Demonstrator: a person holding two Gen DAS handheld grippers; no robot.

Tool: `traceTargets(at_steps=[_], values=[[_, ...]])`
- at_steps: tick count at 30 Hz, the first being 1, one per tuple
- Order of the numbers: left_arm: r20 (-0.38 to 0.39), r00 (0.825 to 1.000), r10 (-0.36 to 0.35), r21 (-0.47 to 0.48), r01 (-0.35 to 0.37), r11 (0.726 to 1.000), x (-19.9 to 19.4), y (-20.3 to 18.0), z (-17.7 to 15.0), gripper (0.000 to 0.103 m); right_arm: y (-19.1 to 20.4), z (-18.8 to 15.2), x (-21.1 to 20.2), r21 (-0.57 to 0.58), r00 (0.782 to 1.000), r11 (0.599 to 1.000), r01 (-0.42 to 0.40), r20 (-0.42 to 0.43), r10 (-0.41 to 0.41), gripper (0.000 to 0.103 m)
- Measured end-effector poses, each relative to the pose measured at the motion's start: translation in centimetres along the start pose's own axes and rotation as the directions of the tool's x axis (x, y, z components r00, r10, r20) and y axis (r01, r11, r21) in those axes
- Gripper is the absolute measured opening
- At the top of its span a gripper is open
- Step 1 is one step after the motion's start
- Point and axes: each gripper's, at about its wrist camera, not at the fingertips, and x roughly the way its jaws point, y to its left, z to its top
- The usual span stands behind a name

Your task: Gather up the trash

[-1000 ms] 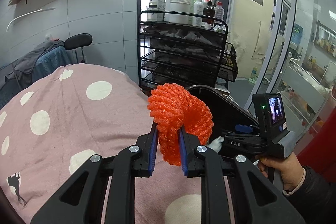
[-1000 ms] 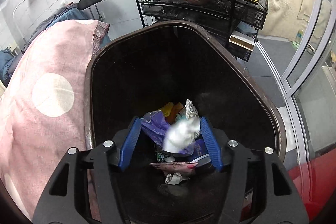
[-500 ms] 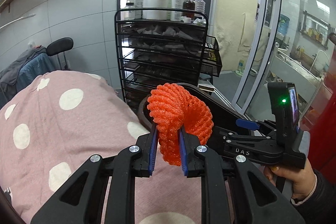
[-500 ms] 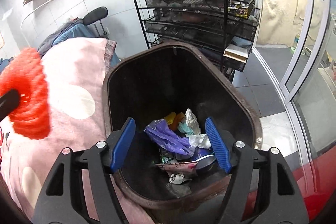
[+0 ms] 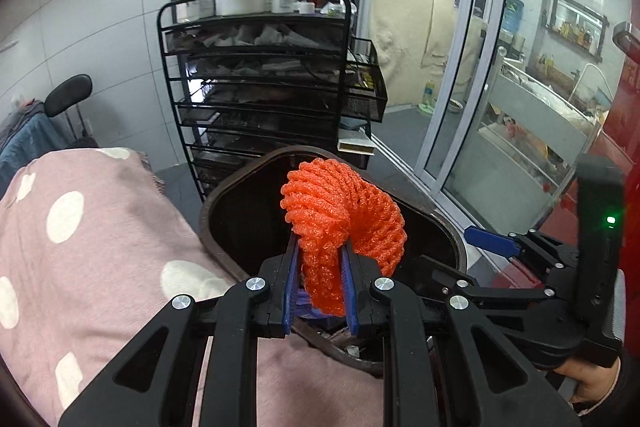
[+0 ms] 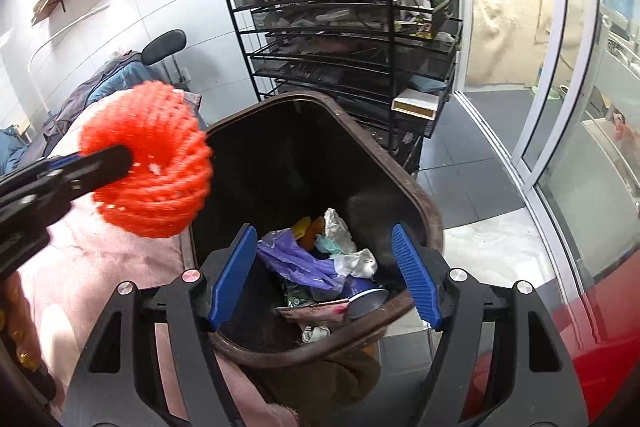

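An orange foam net [image 5: 340, 223] is pinched between the blue pads of my left gripper [image 5: 320, 251], which is shut on it. The net hangs over the left rim of the dark brown trash bin [image 5: 208, 223]. In the right wrist view the net [image 6: 148, 163] sits at the bin's left edge. My right gripper [image 6: 325, 233] stands open above the near side of the bin [image 6: 424, 203] with nothing between its pads. Inside the bin lie a purple bag [image 6: 296, 259], a crumpled white tissue [image 6: 356, 263] and other wrappers. The right gripper's blue finger [image 5: 492, 241] shows at the bin's right rim.
A black wire rack [image 5: 260, 87] with bottles on top stands just behind the bin. A pink polka-dot blanket [image 5: 92, 247] lies left of the bin. A glass sliding door [image 5: 472, 87] and a red surface [image 6: 600, 327] are on the right.
My left gripper carried the orange net rightwards until it hangs over the bin's rim. My right gripper spread wider, let the white tissue fall into the bin, and pulled up and back.
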Motion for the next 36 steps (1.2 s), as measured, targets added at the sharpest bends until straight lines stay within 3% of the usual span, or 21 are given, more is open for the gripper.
traceTargets(at_steps=[7, 8, 11, 12, 14, 25, 28, 30, 33, 36], values=[[-0.059, 0.998, -0.028, 0.018, 0.029, 0.999, 2.4, -0.7, 0.4, 0.022, -1.2, -0.6, -0.4, 0.014, 1.0, 1.0, 0.025, 0.001, -0.025, 0.073], [-0.067, 0.997, -0.03, 0.014, 0.031, 0.999, 2.8, -0.7, 0.5, 0.03, -1.3, -0.7, -0.4, 0.016, 1.0, 1.0, 0.027, -0.001, -0.027, 0.073], [-0.06, 0.998, -0.016, -0.014, 0.015, 1.0, 3.3, -0.3, 0.6, 0.075, -1.6, -0.9, -0.5, 0.021, 0.999, 0.999, 0.031, -0.006, -0.031, 0.073], [-0.047, 0.999, -0.015, -0.02, 0.014, 1.0, 3.2, -0.3, 0.5, 0.083, -1.8, -0.9, -0.5, 0.025, 0.999, 0.999, 0.033, -0.008, -0.033, 0.073], [-0.032, 0.999, -0.019, -0.021, 0.018, 1.0, 3.1, -0.2, 0.6, 0.087, -2.0, -1.1, -0.5, 0.03, 0.999, 0.999, 0.038, -0.009, -0.038, 0.074], [0.029, 0.999, 0.03, -0.009, -0.03, 0.999, 0.7, 0.4, 0.6, 0.095, -2.0, -1.2, -0.7, 0.036, 0.999, 0.998, 0.048, -0.003, -0.048, 0.074], [0.061, 0.995, 0.076, -0.027, -0.074, 0.997, -1.0, 0.8, 0.1, 0.098, -1.6, -1.1, -1.2, 0.027, 0.999, 0.999, 0.047, 0.014, -0.047, 0.076], [0.083, 0.99, 0.113, -0.043, -0.11, 0.993, -2.3, 1.2, -0.5, 0.098, -1.1, -1.1, -1.6, 0.017, 0.998, 0.999, 0.045, 0.037, -0.046, 0.082], [0.123, 0.981, 0.15, -0.063, -0.144, 0.988, -4.5, 1.8, -1.2, 0.098, 0.0, -1.3, -2.4, -0.015, 0.996, 0.999, 0.036, 0.078, -0.035, 0.082], [0.173, 0.961, 0.215, -0.093, -0.201, 0.975, -7.1, 2.5, -2.3, 0.098, 1.3, -1.3, -3.5, -0.055, 0.991, 0.998, 0.025, 0.13, -0.018, 0.084]])
